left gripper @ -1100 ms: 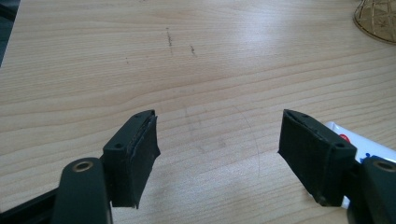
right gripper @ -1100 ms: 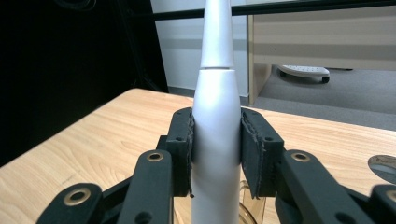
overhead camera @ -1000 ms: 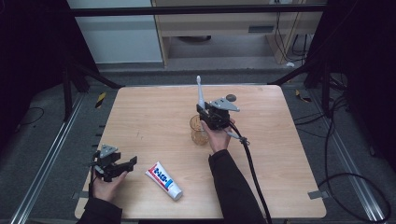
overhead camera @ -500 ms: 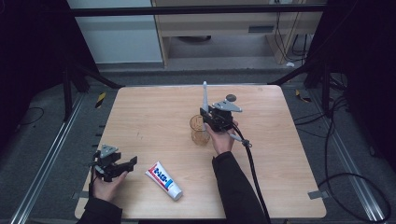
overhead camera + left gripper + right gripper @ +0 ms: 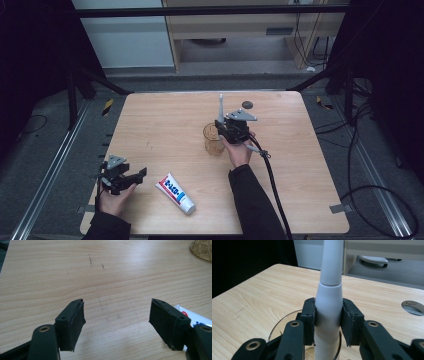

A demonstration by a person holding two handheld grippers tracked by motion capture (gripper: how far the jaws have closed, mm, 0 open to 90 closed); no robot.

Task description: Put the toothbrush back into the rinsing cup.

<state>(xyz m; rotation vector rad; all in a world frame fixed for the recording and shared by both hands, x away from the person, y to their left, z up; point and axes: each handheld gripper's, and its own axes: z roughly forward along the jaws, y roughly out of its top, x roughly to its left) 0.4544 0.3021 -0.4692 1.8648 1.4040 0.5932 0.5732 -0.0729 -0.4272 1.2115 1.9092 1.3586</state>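
At the near edge of the worktop (image 5: 165, 120), the left tool (image 5: 131, 178) rests with jaws wide, empty, the toothpaste tube (image 5: 175, 193) just beside it. Farther off, the right tool (image 5: 327, 322) clamps a white electric toothbrush (image 5: 329, 310) upright, its base inside the glass cup (image 5: 213, 139), as the right gripper view shows.

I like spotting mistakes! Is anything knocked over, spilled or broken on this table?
Nothing stands out. The glass cup stands upright, and the right gripper holds the white electric toothbrush straight up over it. The toothpaste tube lies flat with no mess, and the left gripper is open.
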